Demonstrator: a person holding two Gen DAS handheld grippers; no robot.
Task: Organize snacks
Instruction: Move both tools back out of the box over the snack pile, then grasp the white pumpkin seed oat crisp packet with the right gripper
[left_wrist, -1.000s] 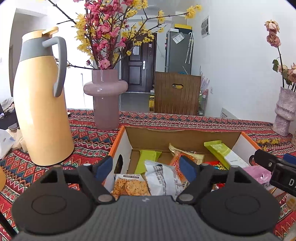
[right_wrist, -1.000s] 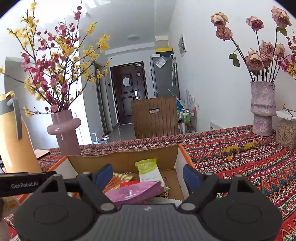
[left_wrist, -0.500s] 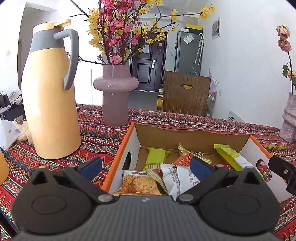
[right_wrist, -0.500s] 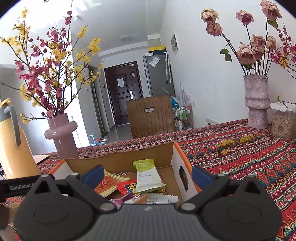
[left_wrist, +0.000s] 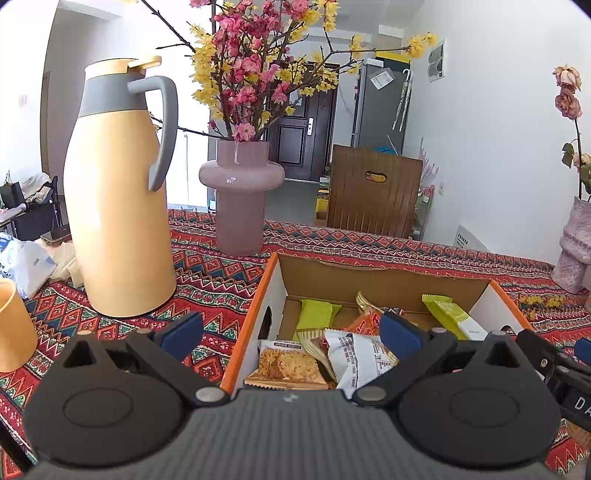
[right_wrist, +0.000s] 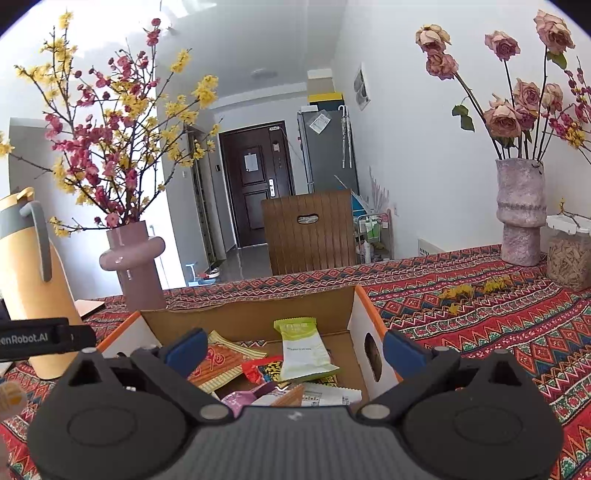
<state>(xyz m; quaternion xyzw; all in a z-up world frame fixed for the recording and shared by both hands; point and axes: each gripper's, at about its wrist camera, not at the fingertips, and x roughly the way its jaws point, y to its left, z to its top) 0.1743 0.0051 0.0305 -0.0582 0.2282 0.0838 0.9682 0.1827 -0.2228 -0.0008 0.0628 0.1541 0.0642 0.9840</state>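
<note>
An open cardboard box with orange edges (left_wrist: 275, 295) (right_wrist: 360, 321) sits on the patterned tablecloth and holds several snack packets. Among them are a white packet (left_wrist: 364, 356), a cracker packet (left_wrist: 286, 365), green packets (left_wrist: 316, 314) (right_wrist: 303, 349) and a pink packet (right_wrist: 240, 398). My left gripper (left_wrist: 291, 332) is open and empty, above the box's near left corner. My right gripper (right_wrist: 291, 349) is open and empty, above the box's near right part. The right gripper's body shows at the right edge of the left wrist view (left_wrist: 554, 365).
A tall yellow thermos jug (left_wrist: 118, 206) and a mauve vase of flowering branches (left_wrist: 240, 199) stand left of and behind the box. A yellow cup (left_wrist: 11, 328) is at far left. A pink stone vase of roses (right_wrist: 521, 214) and a filled jar (right_wrist: 567, 254) stand at right.
My right gripper opened and let go of the pink packet, which now lies in the box. My left gripper opened wider and drew back to the left. Both rose slightly.
</note>
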